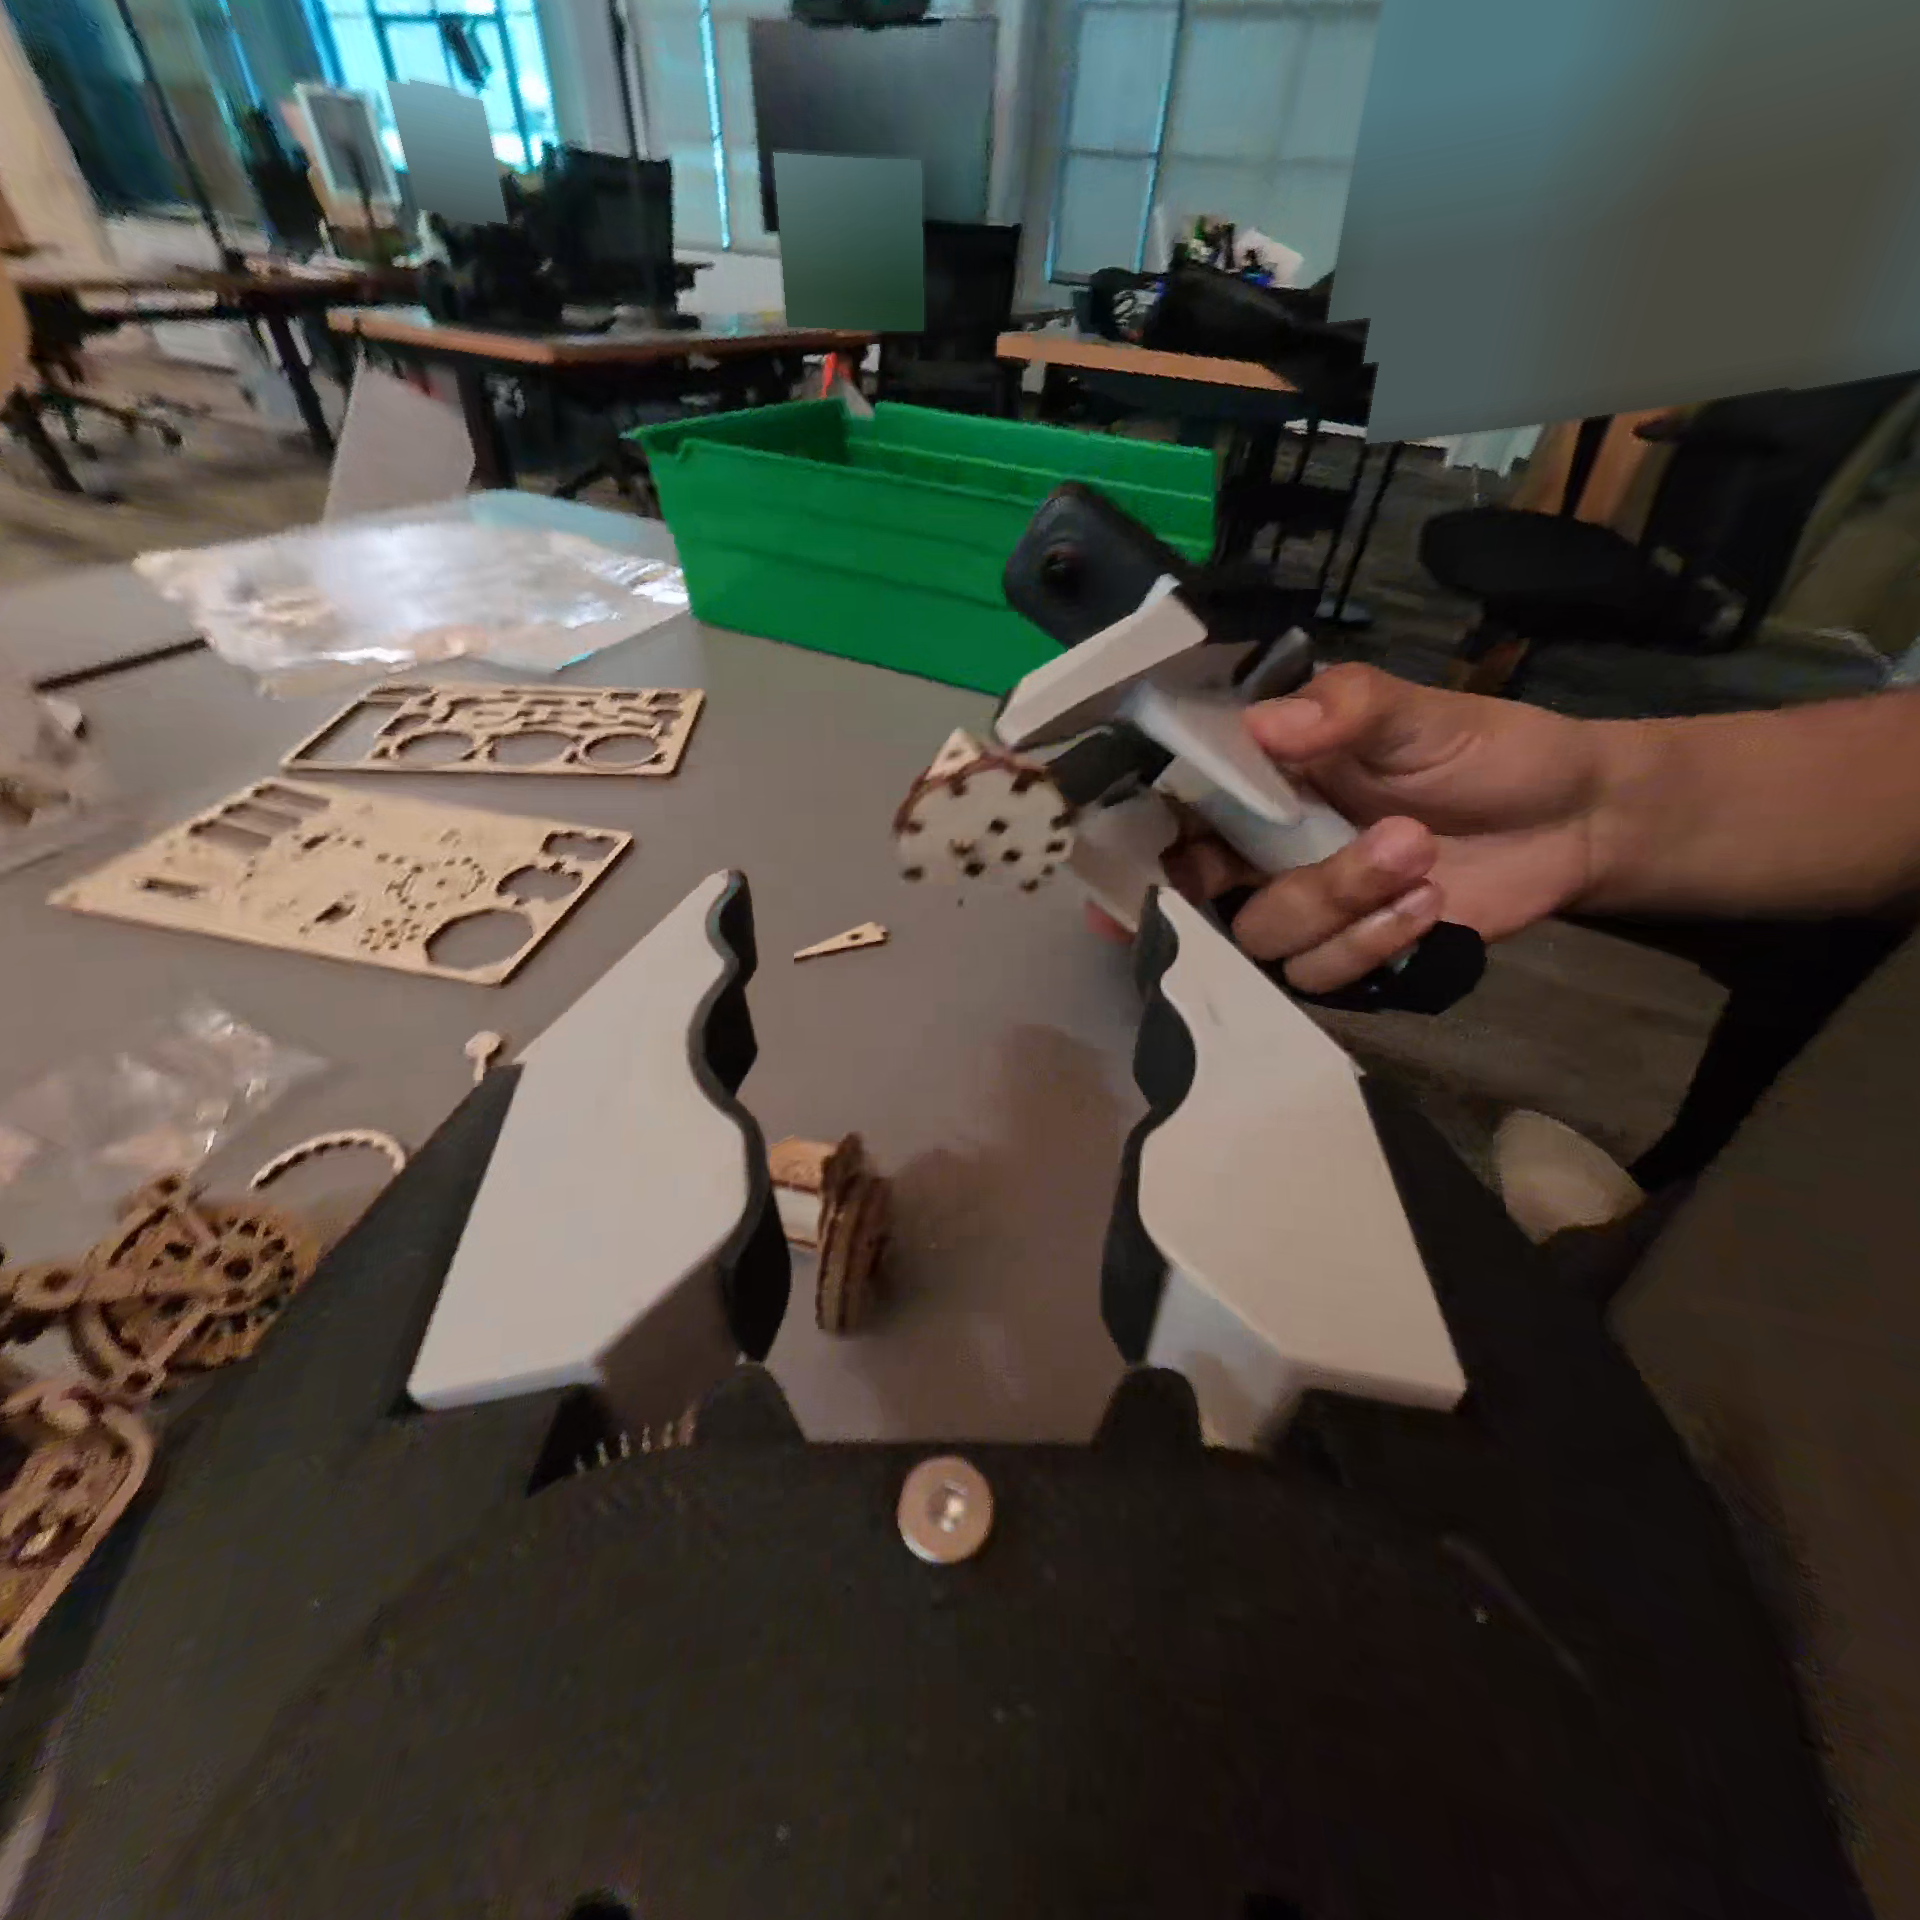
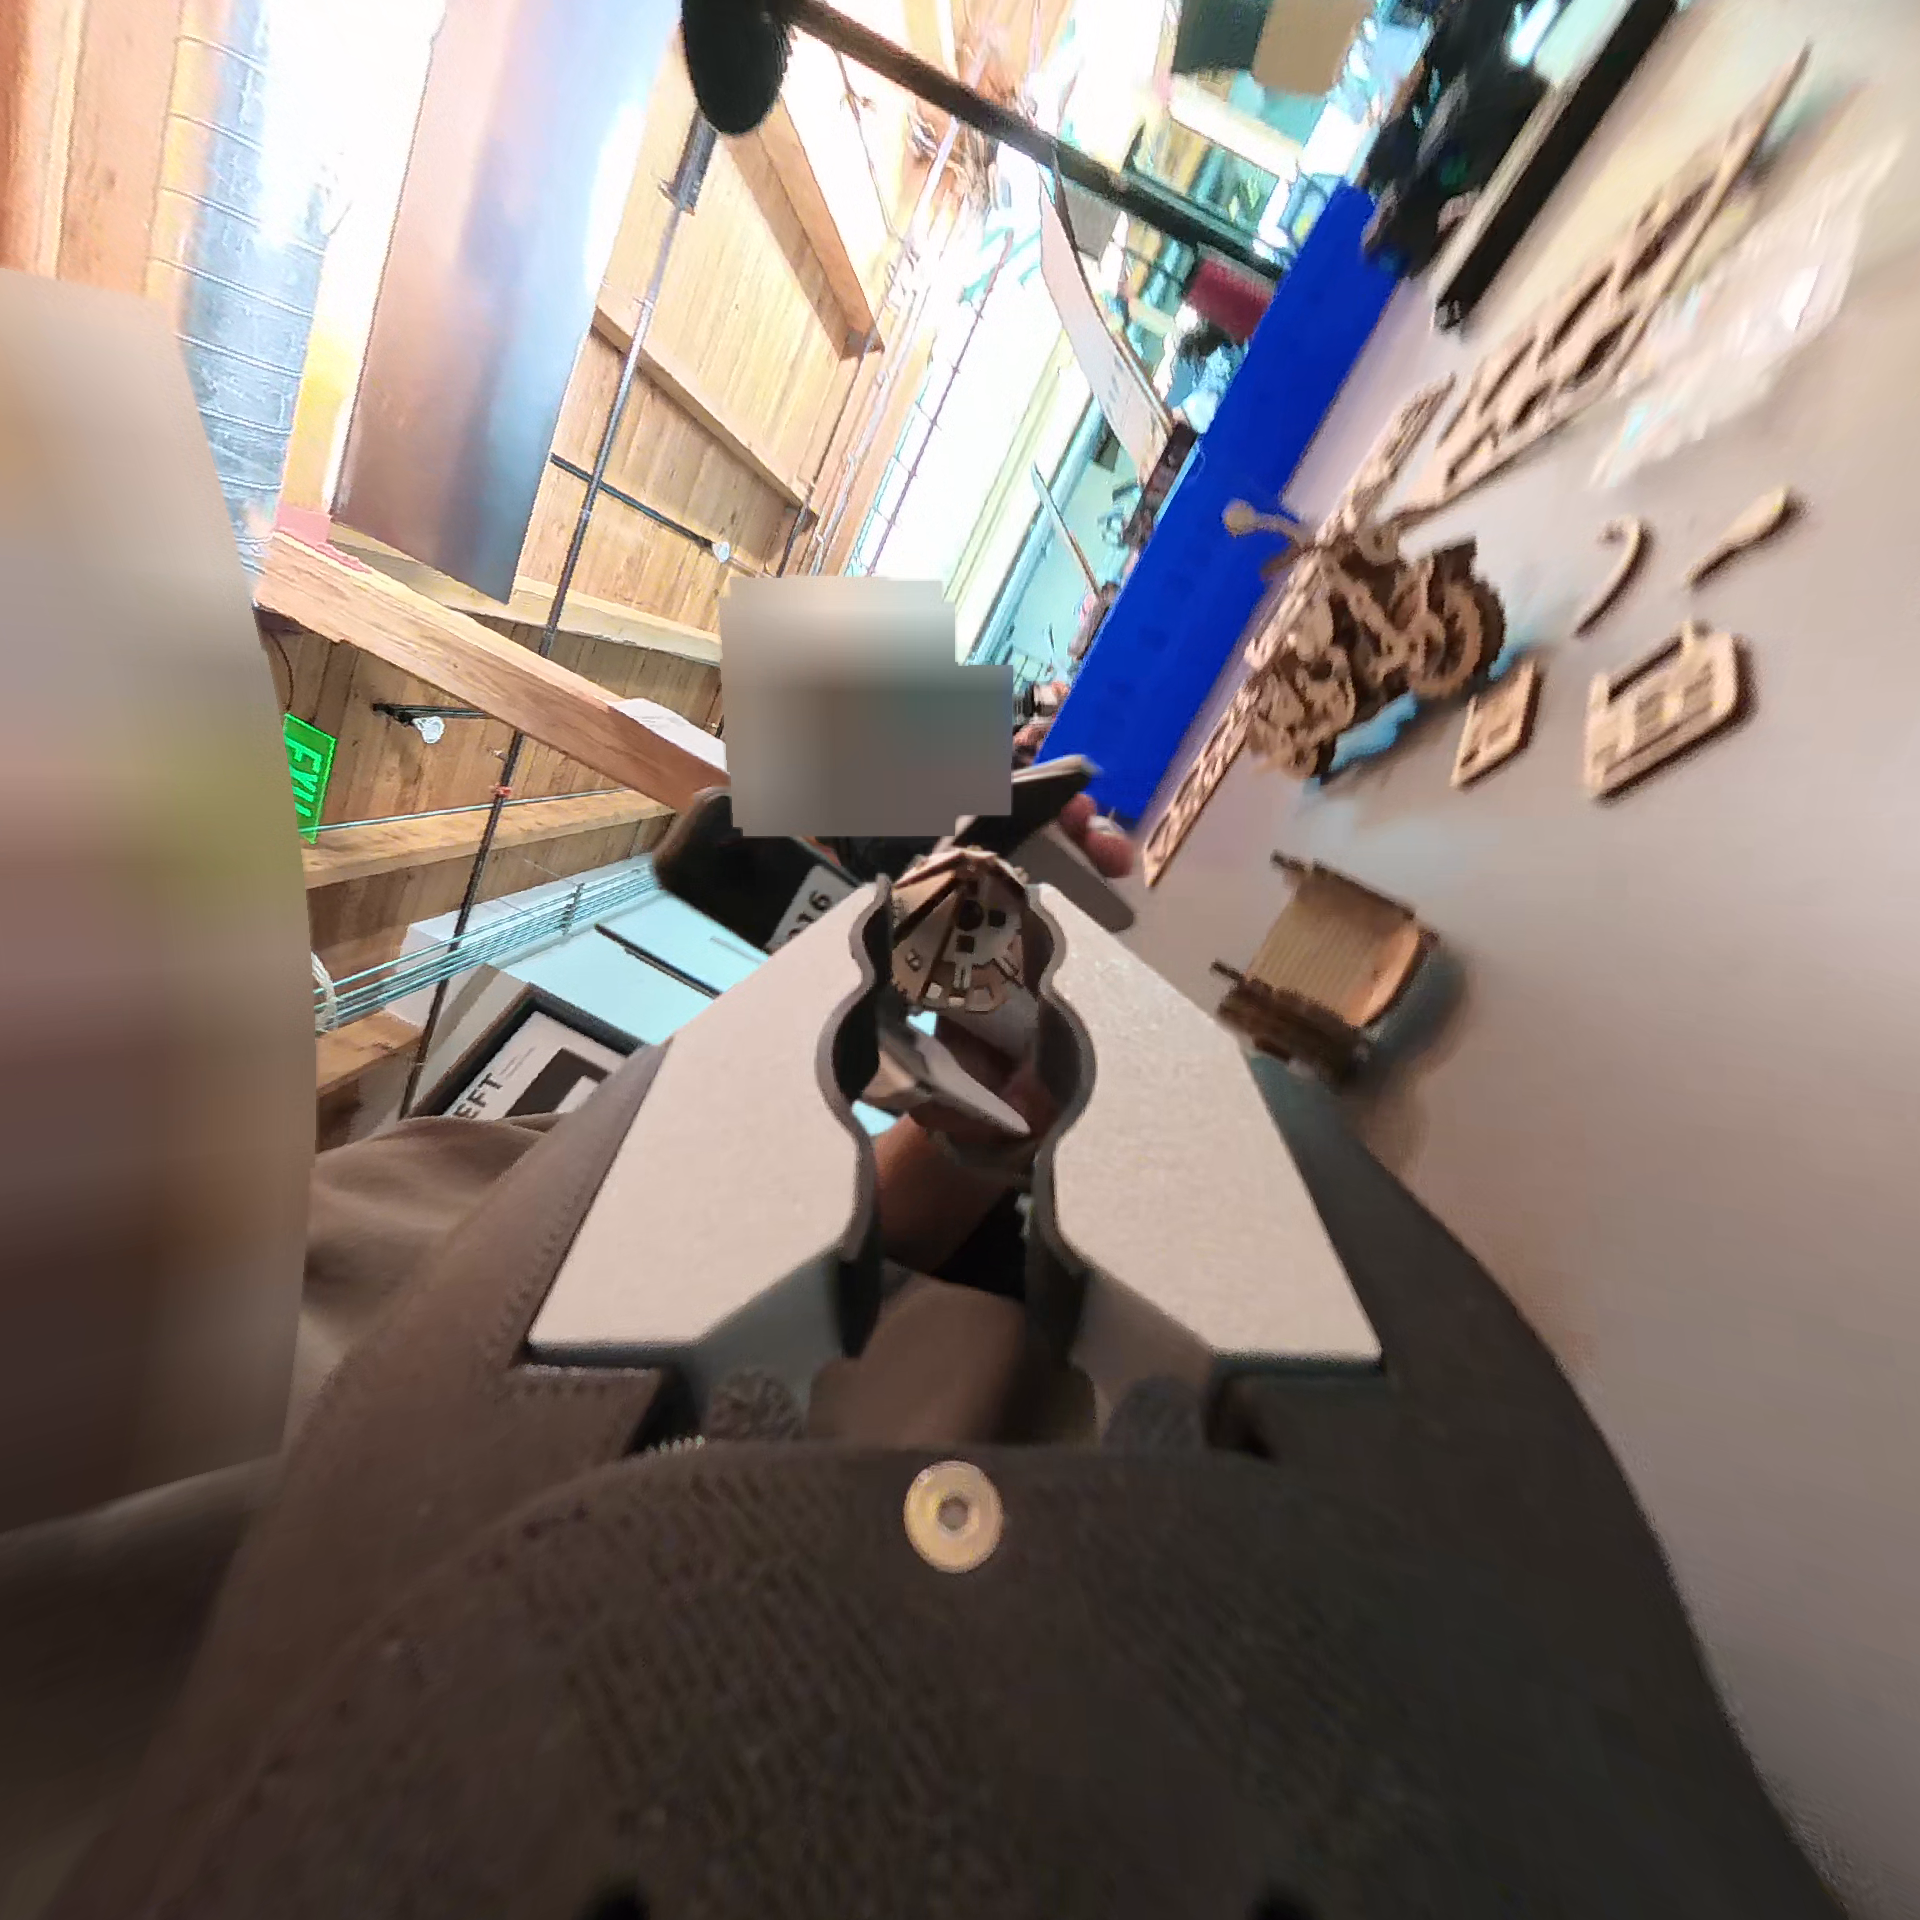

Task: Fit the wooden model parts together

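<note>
In the left wrist view my left gripper [image 1: 940, 920] is open and empty above the grey table [image 1: 883, 707]. A small wooden spool with a gear [image 1: 836, 1226] stands on the table between its fingers, close to the left finger. My right gripper [image 1: 1023, 774], held in a hand [image 1: 1434, 831], is shut on a round wooden disc with holes [image 1: 982, 826] and holds it in the air ahead. In the right wrist view my right gripper [image 2: 961, 914] is tilted sideways and clamps that round geared part [image 2: 956, 940] at its fingertips.
A green bin [image 1: 935, 520] stands at the table's far edge. Two punched-out wooden sheets [image 1: 343, 883] and plastic bags [image 1: 416, 592] lie at left. A pile of gears [image 1: 156, 1288] and a small wedge [image 1: 842, 940] lie nearby. A half-built wooden model [image 2: 1371, 644] and box part [image 2: 1330, 956] sit on the table. Less than 4 cm separates the two grippers' tips.
</note>
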Demonstrator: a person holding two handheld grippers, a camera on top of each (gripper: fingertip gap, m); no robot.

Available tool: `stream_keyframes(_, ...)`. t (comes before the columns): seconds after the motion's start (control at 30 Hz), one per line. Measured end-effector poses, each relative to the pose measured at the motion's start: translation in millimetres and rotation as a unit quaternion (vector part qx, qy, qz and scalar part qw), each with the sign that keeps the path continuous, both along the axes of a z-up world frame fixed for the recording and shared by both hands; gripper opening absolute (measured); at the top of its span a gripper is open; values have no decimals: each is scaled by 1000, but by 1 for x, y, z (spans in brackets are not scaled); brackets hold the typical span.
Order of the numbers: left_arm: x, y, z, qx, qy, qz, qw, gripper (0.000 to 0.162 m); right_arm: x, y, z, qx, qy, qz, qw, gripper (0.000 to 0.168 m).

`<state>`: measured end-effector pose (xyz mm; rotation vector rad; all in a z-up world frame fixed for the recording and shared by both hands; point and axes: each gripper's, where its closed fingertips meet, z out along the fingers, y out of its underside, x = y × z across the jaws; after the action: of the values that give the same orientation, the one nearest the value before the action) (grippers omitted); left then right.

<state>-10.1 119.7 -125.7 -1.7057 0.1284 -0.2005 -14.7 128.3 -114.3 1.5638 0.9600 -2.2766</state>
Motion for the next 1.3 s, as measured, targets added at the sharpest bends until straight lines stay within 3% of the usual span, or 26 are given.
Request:
stream_keyframes(0.33,12,2,-1,9,30,1,1000,34,2,-15,-4,-6,-12,18,1000,22)
stream_keyframes(0.63,6,-4,-2,22,72,18,997,34,-3,-17,-4,-16,-11,33,999,24)
stream_keyframes(0.8,1,-8,0,33,76,29,996,34,-8,2,1,-46,-4,9,999,31)
stream_keyframes(0.9,-4,-12,3,41,46,32,998,34,-11,11,4,-26,7,-8,1000,30)
stream_keyframes(1.17,-23,-33,34,117,-155,5,981,34,-15,9,13,36,41,-14,998,33)
stream_keyframes(1.23,-24,-40,45,145,-199,-16,969,34,-16,6,13,29,41,-7,999,32)
stream_keyframes(1.3,-26,-52,63,191,-299,-64,933,34,-18,4,13,22,40,-1,999,33)
